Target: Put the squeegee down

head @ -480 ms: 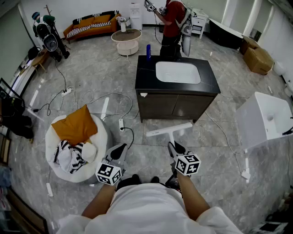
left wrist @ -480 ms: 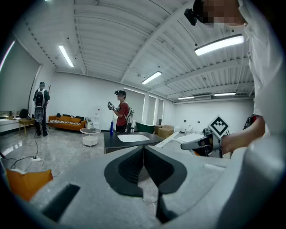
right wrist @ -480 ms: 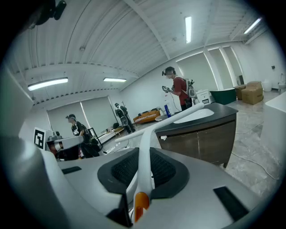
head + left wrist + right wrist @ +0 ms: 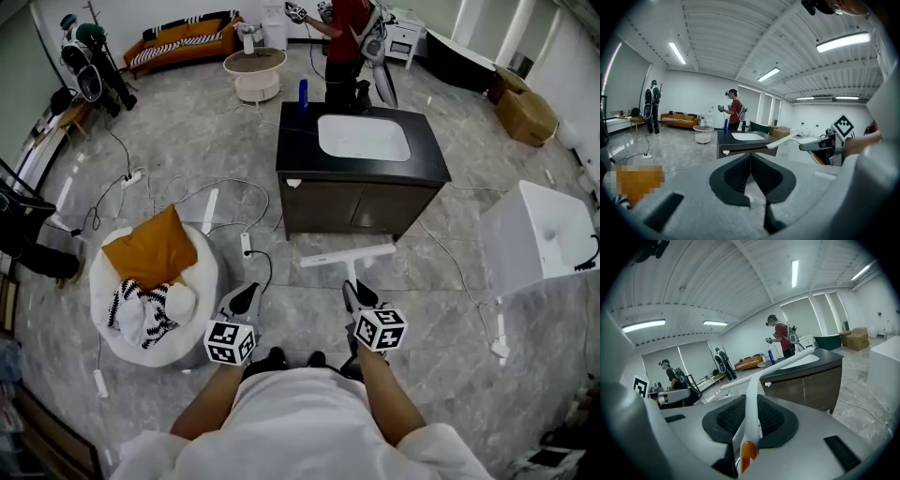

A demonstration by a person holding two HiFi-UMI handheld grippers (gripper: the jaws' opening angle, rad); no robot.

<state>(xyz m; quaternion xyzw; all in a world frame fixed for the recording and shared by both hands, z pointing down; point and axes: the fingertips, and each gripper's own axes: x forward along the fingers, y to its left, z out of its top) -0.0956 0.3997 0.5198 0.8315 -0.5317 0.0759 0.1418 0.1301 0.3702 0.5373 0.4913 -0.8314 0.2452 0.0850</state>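
I hold a white squeegee in my right gripper, which is shut on its handle. The handle has an orange end and runs up between the jaws to the long blade. In the head view the blade hangs in the air in front of the dark sink cabinet. My left gripper is shut with nothing in it and stays low at the left. In the left gripper view the squeegee shows to the right, beside the right gripper.
A white beanbag with an orange cushion sits on the floor at left. Cables and a power strip lie ahead. A white basin unit stands at right. A person in red stands behind the cabinet.
The squeegee and right gripper have shifted slightly forward toward the cabinet; the view has moved a little closer. The left gripper stays shut.
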